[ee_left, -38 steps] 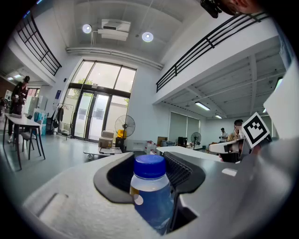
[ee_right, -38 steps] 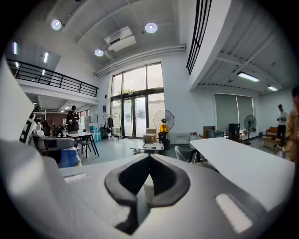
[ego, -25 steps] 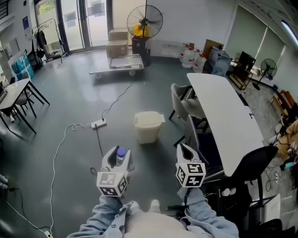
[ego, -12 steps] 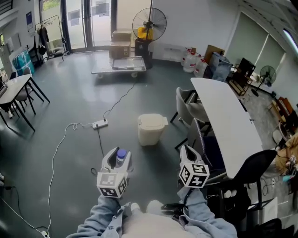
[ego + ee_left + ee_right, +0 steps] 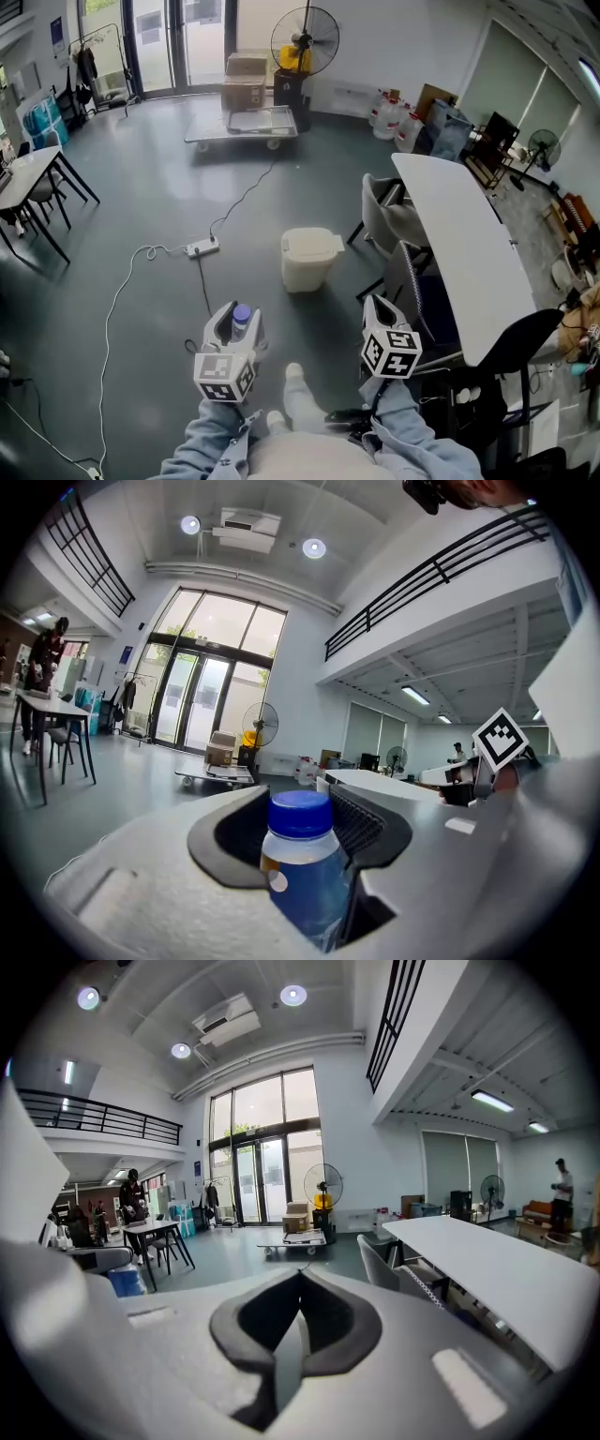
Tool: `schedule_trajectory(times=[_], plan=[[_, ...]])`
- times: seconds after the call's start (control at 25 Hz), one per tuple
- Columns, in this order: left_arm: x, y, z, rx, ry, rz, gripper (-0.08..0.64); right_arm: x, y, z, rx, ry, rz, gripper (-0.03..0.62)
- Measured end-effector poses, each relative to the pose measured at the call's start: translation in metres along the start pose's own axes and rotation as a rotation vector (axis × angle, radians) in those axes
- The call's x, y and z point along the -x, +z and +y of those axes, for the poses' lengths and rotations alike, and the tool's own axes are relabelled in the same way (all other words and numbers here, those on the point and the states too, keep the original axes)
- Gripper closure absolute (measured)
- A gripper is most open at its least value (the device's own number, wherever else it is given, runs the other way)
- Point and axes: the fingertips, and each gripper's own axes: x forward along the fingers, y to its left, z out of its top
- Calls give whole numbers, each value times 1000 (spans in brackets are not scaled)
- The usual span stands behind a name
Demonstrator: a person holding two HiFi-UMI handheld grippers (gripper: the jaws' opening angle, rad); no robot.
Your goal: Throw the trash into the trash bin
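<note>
Nearest, the left tongs (image 5: 232, 317) were clamped on a blue-capped bottle (image 5: 305, 869), which stood upright between the pads with its cap just above them. The right tongs (image 5: 377, 309), well apart to the right, were pressed together and empty. Ahead on the grey floor (image 5: 141, 309) stood the cream trash bin (image 5: 309, 262), lidded and clear of both tongs, with a power strip (image 5: 202, 248) to its left and the long white surface (image 5: 459, 244) to its right; farthest back were a flat cart (image 5: 246, 127) and a standing fan (image 5: 305, 42).
</note>
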Motion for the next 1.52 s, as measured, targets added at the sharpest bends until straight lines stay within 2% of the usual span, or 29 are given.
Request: schedule_trajectory(times=[0.44,0.84,1.0,1.16,1.24,1.52], plan=[[-114,24,30,-36,16,17,351,-118,36,-31,-12,28,5,591],[-212,37,52,-13,74,49,351,-223,63,-73,-31,68,33,591],[-245,45,56,-34,78,54,351,-253,70,-88,-22,71,35,591],[-277,50,64,-60,85,65,351,-276,68,-99,-126,92,55,591],[-290,52,70,-68,91,59,351,-286,68,-105,-123,84,63,591],[-335,67,102,-22,63,24,351,-322,82,-109,-114,33,61,591]])
